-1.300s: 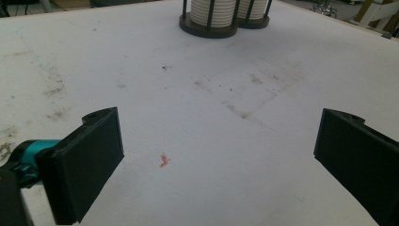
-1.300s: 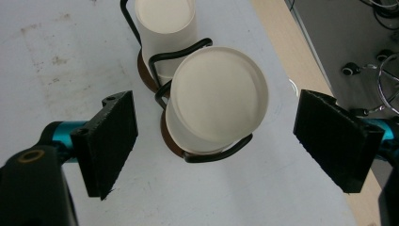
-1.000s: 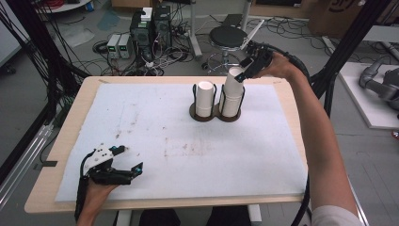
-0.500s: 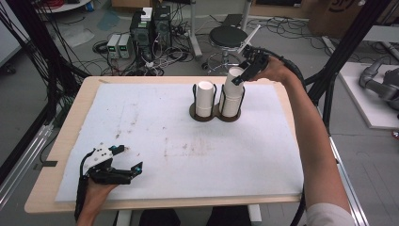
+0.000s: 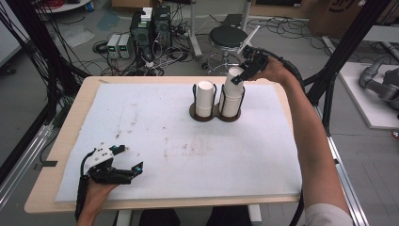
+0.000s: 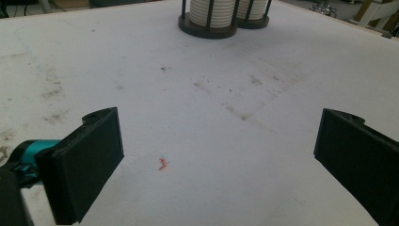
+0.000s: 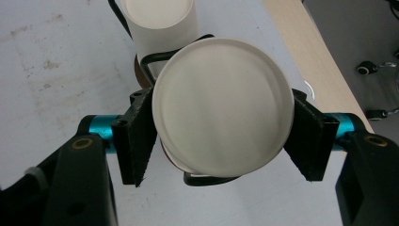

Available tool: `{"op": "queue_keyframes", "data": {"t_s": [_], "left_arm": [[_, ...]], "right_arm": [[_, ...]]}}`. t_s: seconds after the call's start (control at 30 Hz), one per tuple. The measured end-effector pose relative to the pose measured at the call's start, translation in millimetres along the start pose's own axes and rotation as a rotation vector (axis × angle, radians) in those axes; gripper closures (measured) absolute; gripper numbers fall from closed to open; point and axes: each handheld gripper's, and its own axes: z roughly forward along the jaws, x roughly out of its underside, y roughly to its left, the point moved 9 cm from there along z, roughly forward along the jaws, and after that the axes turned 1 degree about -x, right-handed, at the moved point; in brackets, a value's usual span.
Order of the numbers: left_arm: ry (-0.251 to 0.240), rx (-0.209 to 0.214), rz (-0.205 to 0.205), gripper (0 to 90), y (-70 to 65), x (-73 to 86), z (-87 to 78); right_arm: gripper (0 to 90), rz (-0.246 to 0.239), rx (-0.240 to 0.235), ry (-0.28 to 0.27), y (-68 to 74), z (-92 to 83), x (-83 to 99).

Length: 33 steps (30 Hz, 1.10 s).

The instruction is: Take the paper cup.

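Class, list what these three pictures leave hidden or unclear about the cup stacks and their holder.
- Right stack: lower cups, right gripper view, hidden by its top cup.
- Left stack: top, left gripper view, cut off by the edge.
- Holder: base, high view, mostly hidden by cups.

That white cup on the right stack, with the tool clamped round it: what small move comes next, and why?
Probably a slow, straight lift. The right tool, whose jaws have just been closing, now presses both sides of the top cup on the right-hand stack, which sits inside a black wire holder. Lifting straight up should free it from the wires without tipping the neighbouring stack.
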Motion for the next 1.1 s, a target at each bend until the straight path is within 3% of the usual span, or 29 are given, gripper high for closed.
{"op": "queue_keyframes", "data": {"t_s": [0.5, 1.1], "left_arm": [[0.004, 0.003, -0.002, 1.8, -2.0, 0.4, 1.4], [0.001, 0.007, 0.000, 1.7, -3.0, -0.5, 1.3]], "right_arm": [[35.2, 0.004, 0.020, -0.024, 0.4, -10.0, -2.0], [35.4, -0.004, 0.057, -0.067, 1.5, -36.8, -14.7]]}}
